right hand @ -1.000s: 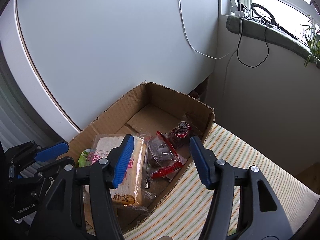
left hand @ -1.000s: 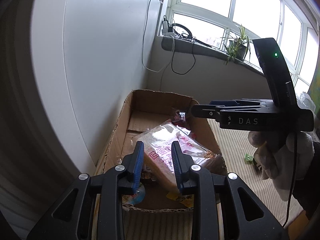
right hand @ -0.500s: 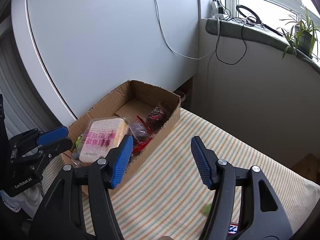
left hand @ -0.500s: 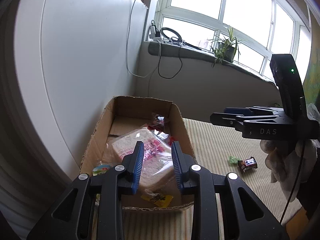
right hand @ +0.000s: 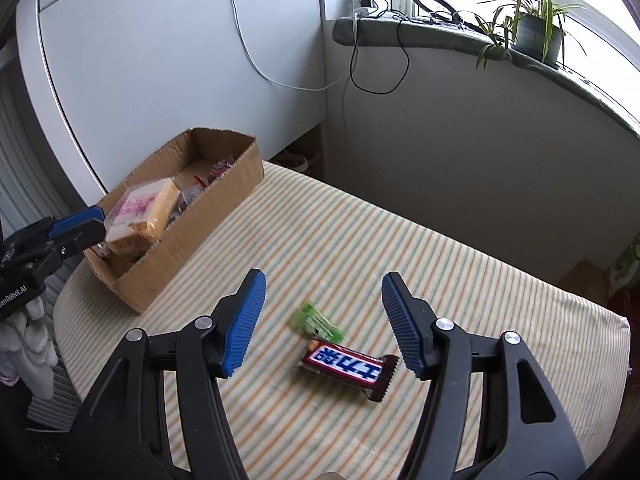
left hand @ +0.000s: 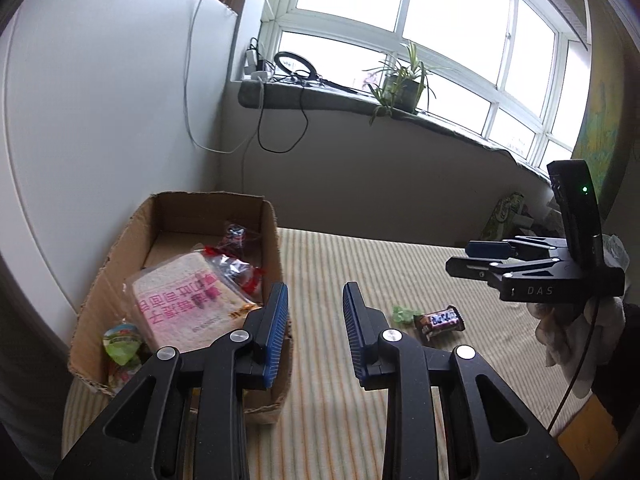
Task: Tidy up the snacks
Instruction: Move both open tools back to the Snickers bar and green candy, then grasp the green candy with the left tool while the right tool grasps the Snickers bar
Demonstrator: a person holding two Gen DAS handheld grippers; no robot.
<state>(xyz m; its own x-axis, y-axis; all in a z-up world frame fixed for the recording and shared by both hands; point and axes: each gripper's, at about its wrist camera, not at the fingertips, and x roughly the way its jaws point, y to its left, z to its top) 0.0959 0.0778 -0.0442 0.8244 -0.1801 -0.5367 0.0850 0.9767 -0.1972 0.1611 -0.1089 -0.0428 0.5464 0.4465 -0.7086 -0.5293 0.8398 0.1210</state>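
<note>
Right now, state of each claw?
Left claw: open, holding nothing.
Right claw: open wide, empty, above the chocolate bar.

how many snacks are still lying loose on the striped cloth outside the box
2: a brown chocolate bar lying below the open right gripper, and a small green candy touching its far end. None seem hidden.

A potted plant (left hand: 402, 80) stands on the windowsill (left hand: 440, 120) beside a ring light (left hand: 294, 65), with cables (left hand: 280, 132) hanging down the wall (left hand: 100, 100) above the striped cloth (right hand: 360, 240).
</note>
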